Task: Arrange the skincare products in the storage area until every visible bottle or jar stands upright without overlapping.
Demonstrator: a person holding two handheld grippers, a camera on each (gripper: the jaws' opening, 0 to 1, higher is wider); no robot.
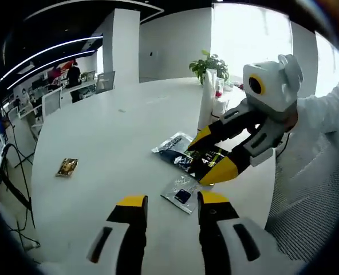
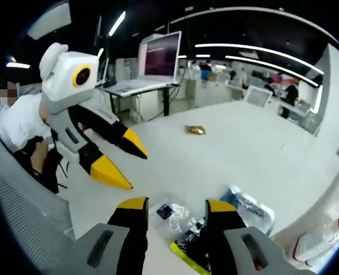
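Three flat sachets lie on the white round table [image 1: 101,132]: a blue-and-white one [image 1: 174,144], a dark one with a yellow edge [image 1: 199,166] and a small silver one [image 1: 182,195]. My left gripper [image 1: 172,200] is open just short of the silver sachet. My right gripper [image 1: 212,154] comes in from the right, open, its yellow tips on either side of the dark sachet. In the right gripper view its jaws [image 2: 177,204] are apart above the silver sachet [image 2: 178,213] and the dark sachet [image 2: 184,247]. The blue-and-white sachet [image 2: 248,206] lies to the right, and the left gripper [image 2: 123,160] is open at the left.
A small gold packet [image 1: 67,167] [image 2: 195,130] lies alone farther out on the table. A tall white container [image 1: 207,106] and a potted plant [image 1: 211,64] stand at the table's far edge. A person in a white sleeve [image 1: 324,172] sits close by. Office desks and chairs are beyond.
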